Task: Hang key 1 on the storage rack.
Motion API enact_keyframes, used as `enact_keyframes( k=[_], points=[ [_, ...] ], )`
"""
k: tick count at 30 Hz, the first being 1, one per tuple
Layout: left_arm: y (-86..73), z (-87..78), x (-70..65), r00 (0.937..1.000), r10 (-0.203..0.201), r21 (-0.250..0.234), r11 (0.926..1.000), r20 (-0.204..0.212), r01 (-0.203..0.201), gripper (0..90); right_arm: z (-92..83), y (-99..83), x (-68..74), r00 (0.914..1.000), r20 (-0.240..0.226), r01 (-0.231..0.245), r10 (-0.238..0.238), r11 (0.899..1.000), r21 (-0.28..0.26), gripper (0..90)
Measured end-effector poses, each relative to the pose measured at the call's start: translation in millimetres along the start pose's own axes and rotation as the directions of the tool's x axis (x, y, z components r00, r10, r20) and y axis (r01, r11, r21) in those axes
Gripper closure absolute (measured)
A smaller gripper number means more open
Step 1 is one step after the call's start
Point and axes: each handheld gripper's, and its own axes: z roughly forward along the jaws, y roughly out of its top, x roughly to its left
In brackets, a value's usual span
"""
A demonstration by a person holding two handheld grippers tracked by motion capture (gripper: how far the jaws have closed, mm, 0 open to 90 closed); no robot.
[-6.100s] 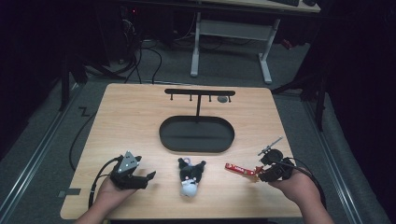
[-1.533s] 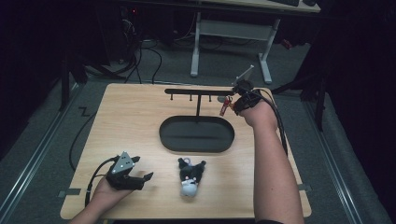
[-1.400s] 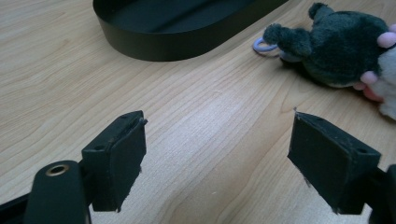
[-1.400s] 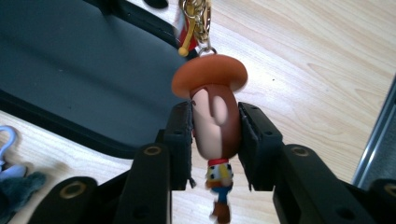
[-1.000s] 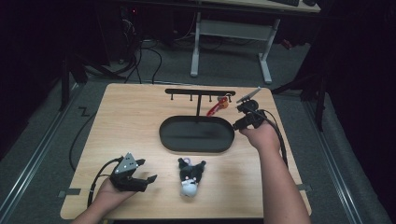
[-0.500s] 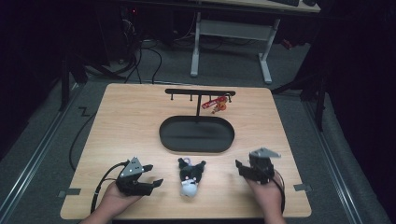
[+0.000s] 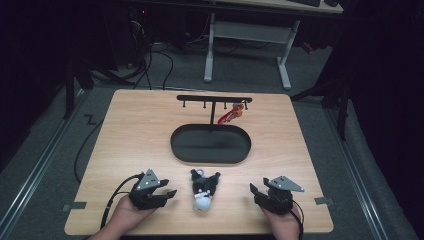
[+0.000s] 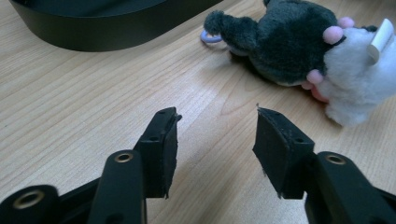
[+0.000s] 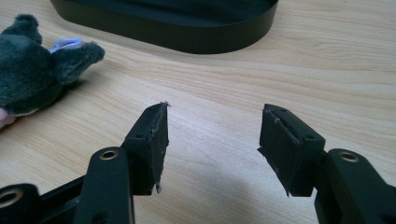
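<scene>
A black-and-white plush toy (image 7: 203, 188) with a lilac loop (image 8: 210, 36) lies at the table's front middle. My left gripper (image 7: 167, 190) rests just left of it, pointing toward it. Its jaws have just been closing, stand apart and hold nothing (image 8: 215, 135). My right gripper (image 7: 255, 194) sits to the right of the plush (image 9: 28, 70), open (image 9: 212, 140). Its jaws have just closed a little over bare wood. A red keychain (image 7: 230, 114) hangs from the black hook rack (image 7: 214, 99) behind the black oval tray (image 7: 210, 155).
The tray's rim (image 8: 93, 28) is close ahead of both grippers (image 9: 187, 32). Cables trail from each hand toward the front edge. Bare wood lies to the left and right of the tray. A desk frame (image 7: 245, 37) stands on the floor behind the table.
My right hand has come back from the rack down to the front right of the table, leaving the red keychain on its hook. The left jaws have narrowed.
</scene>
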Motion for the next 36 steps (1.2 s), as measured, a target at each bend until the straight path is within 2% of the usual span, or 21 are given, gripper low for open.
enact_keyframes(
  k=[4,7,11,15,19,22,24,27,30,32,36],
  points=[
    [0.7,0.2,1.2,1.0,0.002,0.009,1.0,0.008,-0.002,55.5,0.9,0.9,3.5,0.9997,0.016,0.019,-0.019,1.0,0.004,42.0],
    [1.5,1.3,-1.0,1.0,0.001,0.013,0.9999,0.007,-0.001,64.8,-1.1,0.4,3.0,0.9998,0.017,0.007,-0.007,1.0,0.004,41.4],
    [4.1,5.5,-11.6,0.9994,0.032,0.031,0.999,-0.01,-0.032,77.4,-11.2,-5.0,1.0,0.9997,0.019,-0.016,0.016,1.0,-0.006,41.4],
    [11.0,18.8,-26.0,0.9971,0.068,0.06,0.996,-0.033,-0.066,88.8,-15.1,-11.4,0.0,0.9999,0.013,-0.01,0.01,1.0,0.008,41.4],
    [19.2,35.7,-41.6,0.9946,0.1,0.074,0.9924,-0.029,-0.098,89.8,-13.3,-11.7,-0.8,0.9998,0.003,-0.022,0.022,1.0,0.01,41.4],
    [26.4,42.5,-54.3,0.994,0.109,0.06,0.9923,-0.01,-0.109,89.8,-12.3,-11.6,1.1,0.9999,-0.003,-0.01,0.01,1.0,0.01,41.7],
    [31.8,48.1,-62.9,0.9922,0.124,0.049,0.9912,-0.015,-0.123,88.7,-12.1,-11.5,2.0,0.9998,-0.017,-0.009,0.009,1.0,0.01,41.5],
    [41.9,63.3,-75.6,0.9903,0.139,0.056,0.9887,0.013,-0.139,88.0,-11.3,-11.0,1.7,0.9998,-0.018,-0.006,0.006,1.0,0.012,41.2],
    [52.8,78.4,-92.4,0.9849,0.167,0.062,0.9835,0.044,-0.17,87.8,-12.8,-10.7,-1.3,0.9997,-0.015,-0.02,0.02,1.0,-0.001,41.2],
    [58.9,87.5,-102.4,0.9791,0.194,0.064,0.9781,0.06,-0.198,87.1,-14.2,-10.9,-3.2,0.9993,-0.016,-0.034,0.034,0.999,-0.003,41.2],
    [67.1,99.7,-114.0,0.9744,0.211,0.074,0.9735,0.078,-0.216,86.8,-15.7,-11.9,-8.7,0.9973,-0.03,-0.068,0.067,0.998,-0.012,41.2]
  ],
)
